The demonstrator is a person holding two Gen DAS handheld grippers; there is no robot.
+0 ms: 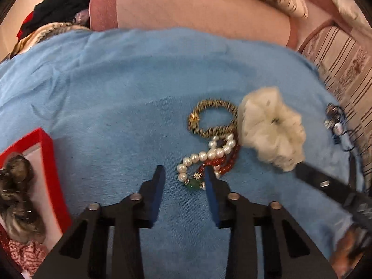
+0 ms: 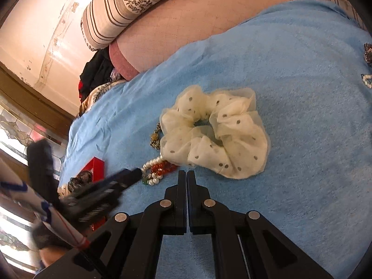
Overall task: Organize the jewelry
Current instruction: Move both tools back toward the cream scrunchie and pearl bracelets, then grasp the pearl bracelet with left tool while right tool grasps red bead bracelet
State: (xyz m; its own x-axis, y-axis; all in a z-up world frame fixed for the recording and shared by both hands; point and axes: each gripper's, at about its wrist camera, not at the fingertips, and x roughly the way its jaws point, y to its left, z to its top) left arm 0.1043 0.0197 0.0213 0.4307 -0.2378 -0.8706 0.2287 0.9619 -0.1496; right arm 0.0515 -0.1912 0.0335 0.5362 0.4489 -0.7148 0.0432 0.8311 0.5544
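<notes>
Two black tongs: left (image 1: pixel 183 174) spread beside glossy round pearls (image 1: pixel 204 155); right (image 2: pixel 186 174) pressed together.

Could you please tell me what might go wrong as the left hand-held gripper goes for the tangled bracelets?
1. The white pearl bracelet lies tangled with the red bead bracelet, so lifting one may drag both.
2. The left hand-held gripper has only its right finger at the heap, so closing may miss.
</notes>
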